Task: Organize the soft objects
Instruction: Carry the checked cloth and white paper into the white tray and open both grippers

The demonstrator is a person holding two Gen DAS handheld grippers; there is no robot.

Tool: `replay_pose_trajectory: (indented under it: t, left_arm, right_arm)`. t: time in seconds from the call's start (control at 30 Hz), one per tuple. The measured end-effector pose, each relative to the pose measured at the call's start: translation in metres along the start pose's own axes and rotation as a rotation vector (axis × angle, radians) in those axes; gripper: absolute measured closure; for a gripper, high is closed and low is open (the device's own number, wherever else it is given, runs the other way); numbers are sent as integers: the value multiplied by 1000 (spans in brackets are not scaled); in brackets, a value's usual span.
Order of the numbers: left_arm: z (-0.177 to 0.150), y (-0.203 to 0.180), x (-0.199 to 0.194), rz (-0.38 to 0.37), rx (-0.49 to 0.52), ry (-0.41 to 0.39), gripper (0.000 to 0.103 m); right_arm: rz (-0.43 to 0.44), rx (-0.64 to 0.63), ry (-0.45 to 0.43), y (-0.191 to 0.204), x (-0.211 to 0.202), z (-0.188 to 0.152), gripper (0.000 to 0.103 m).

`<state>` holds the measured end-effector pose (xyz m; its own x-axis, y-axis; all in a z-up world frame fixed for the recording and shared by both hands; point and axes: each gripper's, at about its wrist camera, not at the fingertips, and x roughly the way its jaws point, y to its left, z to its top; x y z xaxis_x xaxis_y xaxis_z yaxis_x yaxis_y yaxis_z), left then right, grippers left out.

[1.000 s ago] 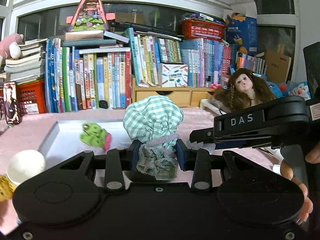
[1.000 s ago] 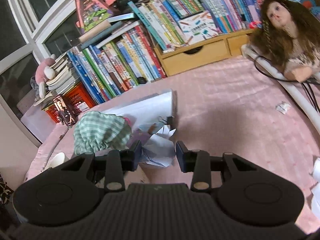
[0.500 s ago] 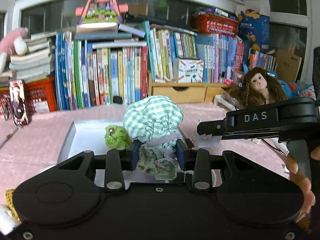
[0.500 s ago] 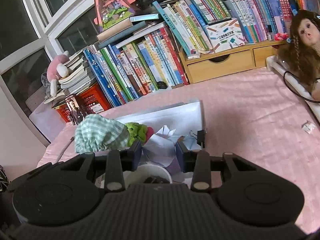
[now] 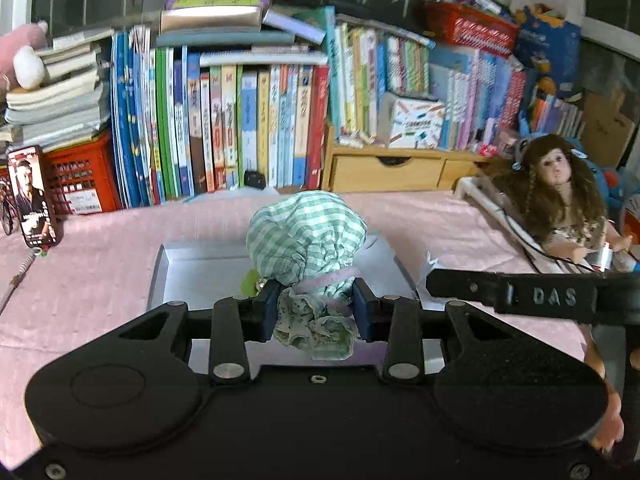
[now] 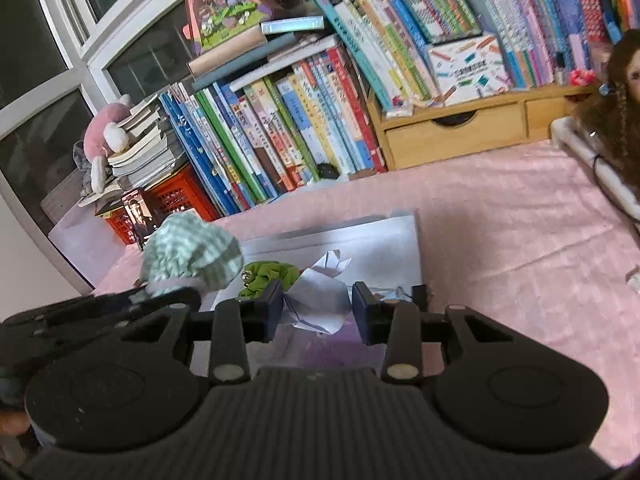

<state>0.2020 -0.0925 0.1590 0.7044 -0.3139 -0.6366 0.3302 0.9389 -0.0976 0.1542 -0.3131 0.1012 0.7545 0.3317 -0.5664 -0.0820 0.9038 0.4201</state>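
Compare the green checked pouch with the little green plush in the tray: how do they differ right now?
The checked pouch is clamped at its tied neck in the left hand-held gripper and held up; the green plush lies loose in the white tray. The pouch is pale green-and-white check, bulging and rounded; the plush is solid bright green and crumpled low. The pouch looks clearly bigger. Both are soft fabric items.

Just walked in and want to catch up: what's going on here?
A person is sorting soft things with two handheld claws. The left claw is shut on the neck of a green checked cloth pouch, over the white tray. The right claw holds a folded white paper piece beside a green plush.
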Motion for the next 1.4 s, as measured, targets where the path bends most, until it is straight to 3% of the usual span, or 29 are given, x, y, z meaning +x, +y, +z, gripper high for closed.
replay_pose_trajectory:
  t: [0.3, 0.63, 0.93, 1.4]
  left_arm:
    - [36, 26, 70, -5, -76, 128, 67]
    - [44, 39, 135, 35, -116, 231, 67]
    - [44, 39, 157, 38, -90, 288, 66]
    - [37, 44, 163, 0, -30, 383, 66]
  right_arm:
    - [-36, -53, 24, 8, 41, 14, 60]
    - [-72, -54, 69, -8, 87, 24, 60]
    - [-143, -63, 104, -18, 115, 23, 60]
    - [-171, -89, 144, -20, 131, 26, 59]
